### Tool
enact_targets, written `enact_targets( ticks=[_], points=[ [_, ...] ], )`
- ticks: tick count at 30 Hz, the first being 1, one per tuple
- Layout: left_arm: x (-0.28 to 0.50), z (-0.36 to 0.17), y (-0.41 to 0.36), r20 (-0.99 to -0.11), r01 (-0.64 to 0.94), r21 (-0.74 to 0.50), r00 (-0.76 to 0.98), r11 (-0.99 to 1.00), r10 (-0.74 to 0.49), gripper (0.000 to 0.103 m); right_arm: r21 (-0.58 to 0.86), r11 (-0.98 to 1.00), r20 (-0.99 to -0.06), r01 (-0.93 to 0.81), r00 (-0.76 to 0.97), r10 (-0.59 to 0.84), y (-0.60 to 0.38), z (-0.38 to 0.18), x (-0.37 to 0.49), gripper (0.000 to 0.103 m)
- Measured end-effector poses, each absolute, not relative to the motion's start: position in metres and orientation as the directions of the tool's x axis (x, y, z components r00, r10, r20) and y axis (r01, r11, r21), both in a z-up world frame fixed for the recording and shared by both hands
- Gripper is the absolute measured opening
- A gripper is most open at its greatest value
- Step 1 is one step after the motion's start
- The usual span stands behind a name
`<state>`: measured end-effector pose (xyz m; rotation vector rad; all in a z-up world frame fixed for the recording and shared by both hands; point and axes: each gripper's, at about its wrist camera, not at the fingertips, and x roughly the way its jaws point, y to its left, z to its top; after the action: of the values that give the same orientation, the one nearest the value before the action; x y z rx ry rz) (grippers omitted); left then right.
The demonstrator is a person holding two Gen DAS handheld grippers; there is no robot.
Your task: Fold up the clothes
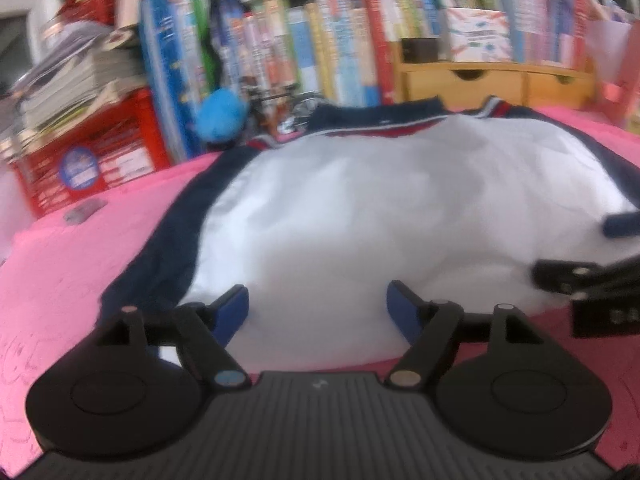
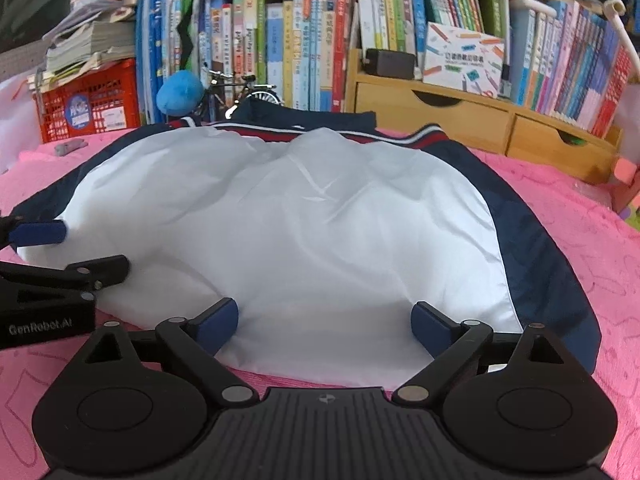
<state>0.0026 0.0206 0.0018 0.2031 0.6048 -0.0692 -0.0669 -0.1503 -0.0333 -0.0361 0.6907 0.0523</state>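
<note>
The jacket (image 2: 288, 216), white w/ navy side panels and a red-white-navy striped band at its far edge, lies spread on the pink blanket (image 2: 580, 216), in front of a wall of books (image 2: 304, 48). Left gripper (image 1: 318, 312) sits at the jacket's near hem, fingers (image 1: 230, 312) spread wide; white fabric shows in the gap btwn the blue pads but neither pad presses on it, so nothing is gripped. Whether the pad tips brush the cloth can't be told; the left view is blurred. Right gripper (image 2: 325, 322) is also at the near hem, just beside the left one, fingers (image 2: 434, 326) parted even wider, white fabric lying btwn them, pads not clamping it. In the right view the left gripper's blue pad rests over the jacket's left edge, at the picture's left side. A red crate (image 2: 92, 100) w/ stacked papers on top stands at far left, a blue plush ball (image 2: 180, 92) and a small model bike (image 2: 236, 92) behind the jacket, and a wooden drawer unit (image 2: 460, 116) at far right.
</note>
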Motion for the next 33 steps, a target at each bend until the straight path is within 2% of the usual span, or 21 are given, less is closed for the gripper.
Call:
enact_targets(
  ticks=[4,12,14,17,21,24,26,27,29,33],
  points=[
    [0.007,0.001,0.038,-0.593,0.091,0.094,0.805,0.991,-0.017,0.078,-0.001,0.999,-0.643,-0.049,0.765,0.037,-0.155,-0.034,-0.067,0.094],
    [0.007,0.001,0.097,-0.561,-0.039,0.228,0.812,0.973,0.164,0.078,-0.019,1.000,-0.645,0.014,0.764,-0.023,-0.204,-0.034,-0.073,0.095],
    [0.009,0.002,0.116,-0.566,-0.062,0.207,0.807,0.976,0.171,0.084,-0.039,0.998,-0.644,0.045,0.763,-0.060,-0.220,-0.032,-0.075,0.095],
    [0.012,0.003,0.134,-0.580,-0.101,0.175,0.793,0.979,0.185,0.085,-0.059,0.996,-0.642,0.066,0.762,-0.088,-0.242,-0.032,-0.080,0.095],
    [0.012,0.005,0.140,-0.586,-0.114,0.162,0.788,0.980,0.188,0.085,-0.060,0.981,-0.644,0.183,0.744,-0.178,-0.276,-0.030,-0.087,0.098],
    [0.009,0.005,0.133,-0.558,-0.087,0.242,0.802,0.966,0.213,0.084,-0.122,0.965,-0.619,0.230,0.742,-0.255,-0.292,-0.025,-0.099,0.099],
    [-0.001,0.007,0.122,-0.510,-0.032,0.347,0.832,0.937,0.217,0.077,-0.169,0.955,-0.595,0.245,0.746,-0.297,-0.299,-0.022,-0.107,0.094],
    [-0.008,0.009,0.116,-0.485,0.005,0.388,0.851,0.922,0.200,0.077,-0.217,0.957,-0.564,0.190,0.776,-0.282,-0.288,-0.018,-0.115,0.091],
    [-0.027,0.017,0.104,-0.453,0.117,0.400,0.888,0.909,0.085,0.077,-0.308,0.948,-0.507,0.077,0.830,-0.232,-0.263,-0.009,-0.131,0.088],
    [-0.056,0.028,0.069,-0.433,0.341,0.441,0.891,0.830,-0.136,0.078,-0.370,0.876,-0.491,-0.308,0.866,0.097,-0.196,-0.004,-0.157,0.087]
  ],
)
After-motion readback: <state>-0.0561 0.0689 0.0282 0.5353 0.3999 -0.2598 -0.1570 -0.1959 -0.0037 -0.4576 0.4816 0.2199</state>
